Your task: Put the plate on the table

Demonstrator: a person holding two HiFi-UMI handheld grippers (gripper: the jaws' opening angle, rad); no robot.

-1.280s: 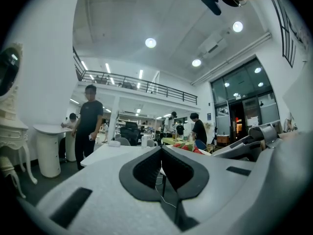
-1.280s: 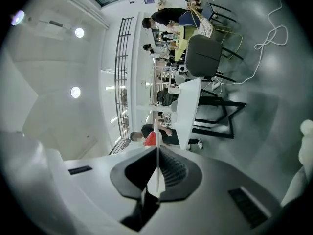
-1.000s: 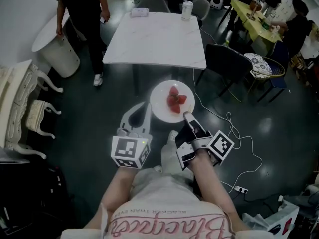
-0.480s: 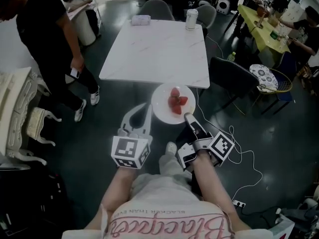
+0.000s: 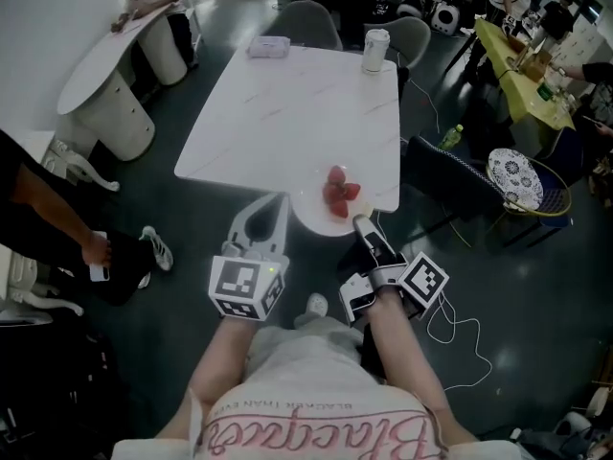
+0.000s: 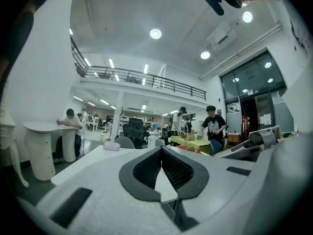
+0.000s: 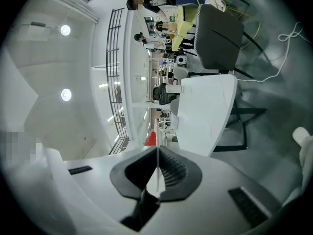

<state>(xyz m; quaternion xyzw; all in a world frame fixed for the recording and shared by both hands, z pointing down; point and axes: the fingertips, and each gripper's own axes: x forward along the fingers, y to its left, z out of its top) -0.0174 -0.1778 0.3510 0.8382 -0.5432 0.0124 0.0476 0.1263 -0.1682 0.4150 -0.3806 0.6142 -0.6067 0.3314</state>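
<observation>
Your right gripper (image 5: pixel 360 224) has its jaws closed on the near rim of the white plate (image 5: pixel 313 220). In the right gripper view the rim shows edge-on as a thin white line pinched between the two dark pads. The plate carries a small pile of strawberries (image 5: pixel 337 192), bunched toward its far side. It sits at the near edge of the white marble-look table (image 5: pixel 287 113), toward that edge's right corner. Its far half lies over the tabletop and its near half juts out past the edge toward you. You cannot tell from these views whether its base is touching the tabletop or is held just above it.

Your left gripper (image 5: pixel 280 202) is just beside the plate on its left, its tips pointing at the table's near edge. Its jaws are together with nothing between them, and the left gripper view shows only the tabletop through the small gap behind the tips.

At the far end of the table a can (image 5: pixel 375 51) stands near the right corner, and a small white packet (image 5: pixel 267 46) lies to its left. A dark chair (image 5: pixel 450 185) stands to the right of the table. To your left, a person's hand (image 5: pixel 94 250) holds a phone.
</observation>
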